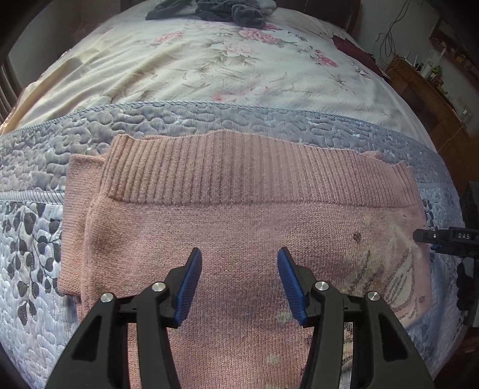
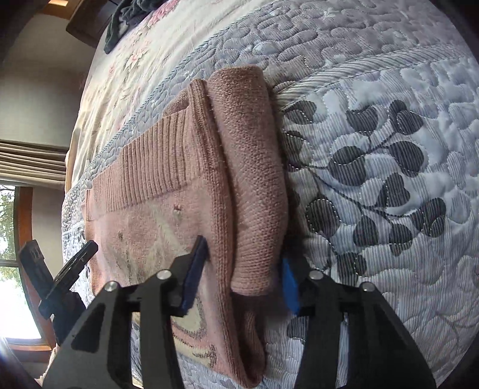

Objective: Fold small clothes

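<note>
One pink sweater [image 1: 233,227], two claws — left [image 1: 239,284], right [image 2: 244,275] — one quilt [image 1: 33,239], one dark clothes pile [image 1: 215,10]

— Is any lettering showing anywhere?
— Only the white letters "DAS", sitting on the black body of the right gripper [image 1: 449,239] as it is poking in at the edge of the left wrist view.
— Anything else?
— Nothing else is reading clearly.

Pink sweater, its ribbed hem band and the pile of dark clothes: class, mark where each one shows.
Pink sweater [image 1: 227,239]: left wrist view, on the plain knit body.
Ribbed hem band [image 1: 233,170]: left wrist view, on the middle of the ribbing.
Pile of dark clothes [image 1: 221,10]: left wrist view, on the grey heap's centre.
</note>
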Demonstrator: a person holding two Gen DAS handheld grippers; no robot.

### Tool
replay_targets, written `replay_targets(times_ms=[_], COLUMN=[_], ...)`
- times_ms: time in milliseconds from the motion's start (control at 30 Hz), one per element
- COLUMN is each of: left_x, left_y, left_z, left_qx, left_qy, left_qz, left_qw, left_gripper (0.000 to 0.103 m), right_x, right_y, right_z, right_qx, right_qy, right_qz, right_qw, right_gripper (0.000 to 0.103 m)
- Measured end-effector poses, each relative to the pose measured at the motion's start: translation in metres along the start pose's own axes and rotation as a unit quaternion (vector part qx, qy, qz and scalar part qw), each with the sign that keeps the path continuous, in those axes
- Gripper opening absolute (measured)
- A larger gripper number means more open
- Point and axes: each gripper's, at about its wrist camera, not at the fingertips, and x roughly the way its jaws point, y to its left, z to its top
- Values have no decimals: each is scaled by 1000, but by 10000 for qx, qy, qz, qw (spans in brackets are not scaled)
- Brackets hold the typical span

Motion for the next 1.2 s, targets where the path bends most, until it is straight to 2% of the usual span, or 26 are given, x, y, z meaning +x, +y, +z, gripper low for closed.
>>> replay_targets(times_ms=[33, 100, 200, 300, 367, 500, 900, 1033, 1100, 1200], left_x=[-1, -3, -6, -4, -1, 5, 9, 12, 20, 28], left_y=[-1, -2, -5, -6, -5, -2, 5, 9, 13, 26], left_z=[1, 2, 4, 6, 7, 5, 0, -1, -2, -3], left_qx=[19, 60, 130, 192, 191, 129, 64, 46, 11, -254], left_qy=[-32, -99, -182, -203, -188, -139, -171, -123, 25, 111], left_qz=[7, 29, 28, 39, 43, 29, -28, -61, -151, -507], left_qw=[10000, 9999, 9997, 9996, 9996, 9998, 9998, 9999, 9999, 9983], left_gripper=[53, 53, 53, 53, 53, 53, 53, 54, 59, 61], right_x=[-2, -12, -30, -23, -9, 1, 2, -2, -7, -18], right_y=[1, 3, 11, 8, -2, -13, -23, -18, -11, 3], right_z=[0, 2, 0, -2, -2, -5, -15, -16, -16, -15], right_qx=[24, -10, -148, -195, -1, 227, 370, 461, 431, 439], right_qy=[4, -84, -280, -150, -11, -37, -179, -203, -210, -240], right_qz=[76, 193, 285, -137, -290, -197, -69, -163, -229, -135], right_qw=[10000, 9998, 9991, 9996, 9996, 9995, 9991, 9986, 9986, 9987], right_gripper=[27, 20, 16, 16, 16, 16, 17, 16, 16, 16])
